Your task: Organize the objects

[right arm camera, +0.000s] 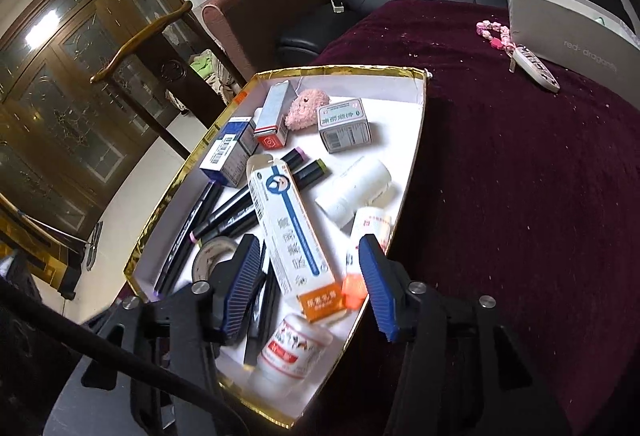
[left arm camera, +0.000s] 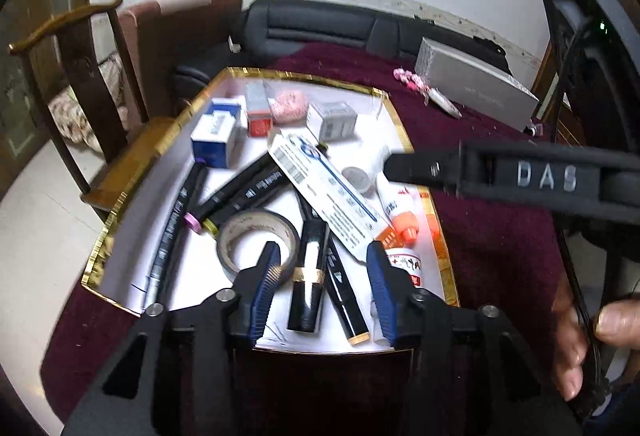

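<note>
A shallow cardboard box [left arm camera: 394,107] with a gold foil rim and a white lining is sitting on a dark red velvety cloth [right arm camera: 520,175], and the things being organized are lying jumbled inside it. Both grippers are hovering over its near end with ribbed blue pads. The left gripper [left arm camera: 322,278] is standing partly open, its pads gripping nothing; beneath the gap a glossy black cylinder with a gold band [left arm camera: 308,276] is lying among slim black markers [left arm camera: 240,191], and a grey roll of tape [left arm camera: 256,236] is lying flat beside the left pad. The right gripper [right arm camera: 308,288] is also standing partly open and empty, poised over a long flat white-and-blue carton [right arm camera: 288,228] with an orange end. A squat white plastic bottle [right arm camera: 292,348] is lying near it. Toward the far end small rectangular cartons [right arm camera: 344,123] and a fuzzy pink plush [right arm camera: 306,107] are resting. Outside the box, well apart on the cloth, a matte grey box [right arm camera: 568,23] and a pink beaded keychain [right arm camera: 500,35] are lying
</note>
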A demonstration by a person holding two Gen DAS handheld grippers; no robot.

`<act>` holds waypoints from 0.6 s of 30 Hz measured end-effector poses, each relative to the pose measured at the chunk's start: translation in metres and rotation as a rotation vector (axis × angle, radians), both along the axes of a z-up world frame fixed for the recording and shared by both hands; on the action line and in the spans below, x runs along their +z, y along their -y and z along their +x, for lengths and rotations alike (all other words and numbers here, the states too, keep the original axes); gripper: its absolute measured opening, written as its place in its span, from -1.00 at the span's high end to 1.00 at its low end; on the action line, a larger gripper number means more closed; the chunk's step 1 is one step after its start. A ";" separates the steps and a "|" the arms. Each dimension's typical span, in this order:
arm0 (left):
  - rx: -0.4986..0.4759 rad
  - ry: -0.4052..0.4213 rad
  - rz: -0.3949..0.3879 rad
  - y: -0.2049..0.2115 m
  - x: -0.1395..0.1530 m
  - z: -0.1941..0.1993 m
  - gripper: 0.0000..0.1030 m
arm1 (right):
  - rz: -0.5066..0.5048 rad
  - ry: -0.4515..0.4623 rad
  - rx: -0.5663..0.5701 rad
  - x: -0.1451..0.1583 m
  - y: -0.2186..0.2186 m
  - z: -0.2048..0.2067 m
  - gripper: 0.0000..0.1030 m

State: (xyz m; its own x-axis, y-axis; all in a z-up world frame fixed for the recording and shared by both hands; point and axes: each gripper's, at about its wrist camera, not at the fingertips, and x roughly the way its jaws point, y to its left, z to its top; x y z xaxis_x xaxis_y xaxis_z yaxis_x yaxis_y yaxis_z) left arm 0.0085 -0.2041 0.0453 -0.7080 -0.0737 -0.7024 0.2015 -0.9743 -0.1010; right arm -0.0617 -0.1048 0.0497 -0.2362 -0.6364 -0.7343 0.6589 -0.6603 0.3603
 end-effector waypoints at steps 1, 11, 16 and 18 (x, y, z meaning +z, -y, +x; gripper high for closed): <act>0.006 -0.007 -0.018 -0.001 0.002 0.001 0.24 | 0.000 -0.001 -0.002 0.000 -0.002 0.001 -0.04; 0.068 -0.060 -0.111 -0.003 0.007 0.018 0.04 | 0.004 -0.073 -0.046 0.006 -0.020 0.023 -0.35; 0.109 -0.081 -0.166 -0.002 0.007 0.027 -0.12 | 0.010 -0.144 -0.079 0.008 -0.027 0.037 -0.51; 0.125 -0.085 -0.187 -0.001 0.007 0.029 -0.33 | 0.012 -0.173 -0.091 0.009 -0.030 0.042 -0.55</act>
State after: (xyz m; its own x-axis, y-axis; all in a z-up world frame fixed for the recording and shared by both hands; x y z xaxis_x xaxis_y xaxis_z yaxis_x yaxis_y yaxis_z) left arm 0.0378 -0.2031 0.0518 -0.7414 -0.2876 -0.6064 0.3201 -0.9457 0.0572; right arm -0.0196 -0.0748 0.0588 -0.4162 -0.5978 -0.6851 0.6475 -0.7239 0.2382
